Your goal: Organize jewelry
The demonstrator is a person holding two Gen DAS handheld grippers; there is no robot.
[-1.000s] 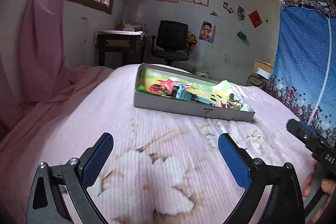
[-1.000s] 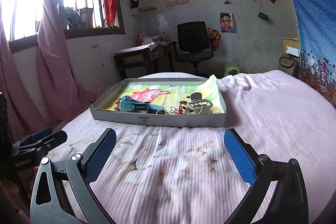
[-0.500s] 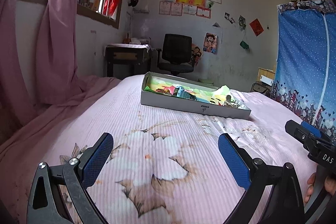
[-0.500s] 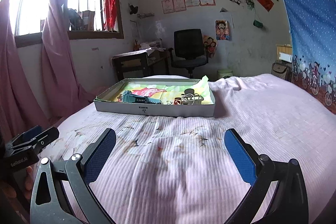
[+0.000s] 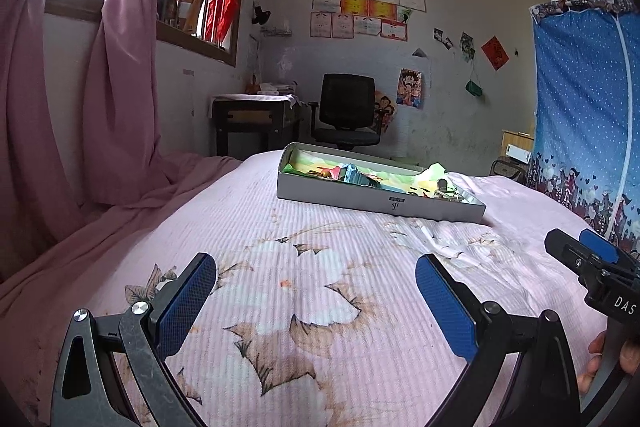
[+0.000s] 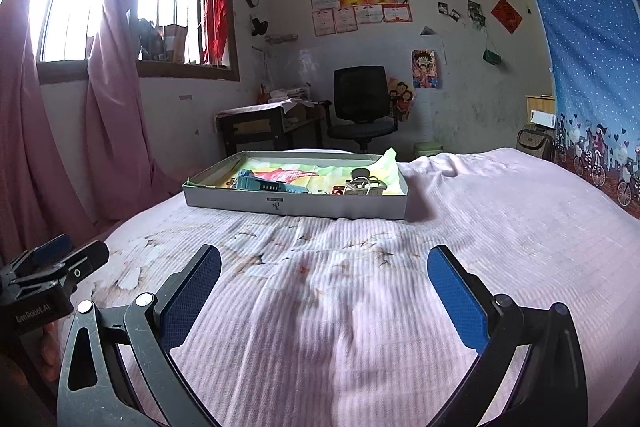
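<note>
A shallow grey cardboard box (image 5: 380, 201) (image 6: 296, 203) lies on the pink bed, lined with colourful paper. Inside are a light-blue watch (image 6: 264, 183) (image 5: 356, 175), a tangle of pale bracelets (image 6: 366, 185) at its right end and small red pieces (image 6: 338, 190). My left gripper (image 5: 316, 291) is open and empty, low over the bedspread, well short of the box. My right gripper (image 6: 324, 283) is open and empty, also well short of the box. Each gripper shows at the edge of the other's view.
The flowered pink bedspread (image 6: 360, 307) fills the foreground. Pink curtains (image 5: 100, 87) hang at the left by the window. A desk (image 6: 272, 123) and black office chair (image 6: 362, 103) stand beyond the bed. A blue curtain (image 5: 584, 115) hangs at the right.
Both grippers have drawn back from the box and tilted up, so the box looks smaller and farther. Both stay open and empty.
</note>
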